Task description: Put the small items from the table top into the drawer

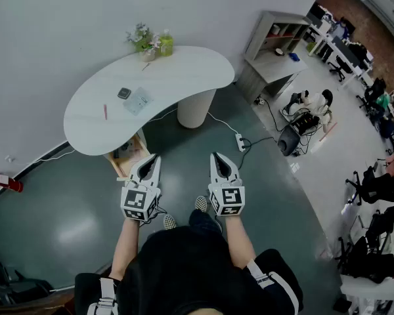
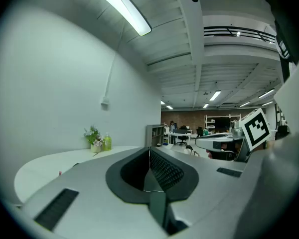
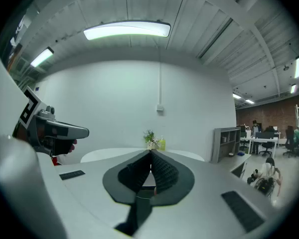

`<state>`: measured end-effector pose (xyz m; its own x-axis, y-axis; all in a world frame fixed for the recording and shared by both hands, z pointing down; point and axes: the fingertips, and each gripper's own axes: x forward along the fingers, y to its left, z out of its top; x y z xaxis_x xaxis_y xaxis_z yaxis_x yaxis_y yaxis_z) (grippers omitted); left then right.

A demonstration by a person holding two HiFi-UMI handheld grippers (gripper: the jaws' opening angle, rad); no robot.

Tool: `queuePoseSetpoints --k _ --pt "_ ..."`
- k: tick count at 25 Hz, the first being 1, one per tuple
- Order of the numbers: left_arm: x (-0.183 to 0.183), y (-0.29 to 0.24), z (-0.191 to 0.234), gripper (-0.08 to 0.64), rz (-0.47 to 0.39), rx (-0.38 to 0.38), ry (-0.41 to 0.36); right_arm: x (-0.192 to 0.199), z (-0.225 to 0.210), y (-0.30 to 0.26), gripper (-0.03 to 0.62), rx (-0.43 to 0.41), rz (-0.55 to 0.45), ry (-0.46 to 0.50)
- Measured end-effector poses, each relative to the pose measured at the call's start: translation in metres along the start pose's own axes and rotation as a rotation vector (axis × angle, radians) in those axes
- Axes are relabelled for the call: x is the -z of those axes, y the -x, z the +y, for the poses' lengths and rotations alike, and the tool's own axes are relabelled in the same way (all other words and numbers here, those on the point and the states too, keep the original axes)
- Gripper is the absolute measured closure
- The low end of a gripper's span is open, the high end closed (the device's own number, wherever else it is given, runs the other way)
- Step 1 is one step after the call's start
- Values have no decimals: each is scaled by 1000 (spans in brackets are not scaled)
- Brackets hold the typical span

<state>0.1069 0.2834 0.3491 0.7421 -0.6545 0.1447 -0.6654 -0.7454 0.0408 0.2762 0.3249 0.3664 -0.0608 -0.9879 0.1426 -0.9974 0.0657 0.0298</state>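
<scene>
Head view looks steeply down on a white curved table (image 1: 184, 71) set against the wall. The small items lie on the table's top: a dark square piece (image 1: 123, 93) near the middle, a pale card (image 1: 139, 102) just beside it, and a thin red stick (image 1: 105, 111) toward the table's left end. At the table's far edge a small potted plant (image 1: 140, 41) and a green bottle (image 1: 165, 43) stand side by side. Under the table's near edge a wood-coloured drawer (image 1: 128, 155) stands open; what lies in it is too small to tell. Both tools are held short of the table, over the floor. The left gripper (image 1: 150, 163) is just in front of the drawer, and the right gripper (image 1: 220, 161) is level with it, in front of the table's pedestal (image 1: 196, 107). In the left gripper view and the right gripper view alike, the jaws meet tip to tip with nothing between them.
</scene>
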Motion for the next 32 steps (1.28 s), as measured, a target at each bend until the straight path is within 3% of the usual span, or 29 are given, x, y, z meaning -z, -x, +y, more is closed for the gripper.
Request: queuePoseSetpoints --k 10,19,26,32 --pt "-4 -42 -6 540 8 -1 8 4 -35 -16 563 -9 12 -27" --pt "-4 -111 -22 540 25 -9 18 7 -102 -52 563 -14 5 -44" --pt "-9 -165 -37 540 38 -76 -9 2 -155 -84 563 -83 -24 -50" --pt "-8 -195 -40 540 47 -162 14 6 -187 -109 563 -162 -23 -45"
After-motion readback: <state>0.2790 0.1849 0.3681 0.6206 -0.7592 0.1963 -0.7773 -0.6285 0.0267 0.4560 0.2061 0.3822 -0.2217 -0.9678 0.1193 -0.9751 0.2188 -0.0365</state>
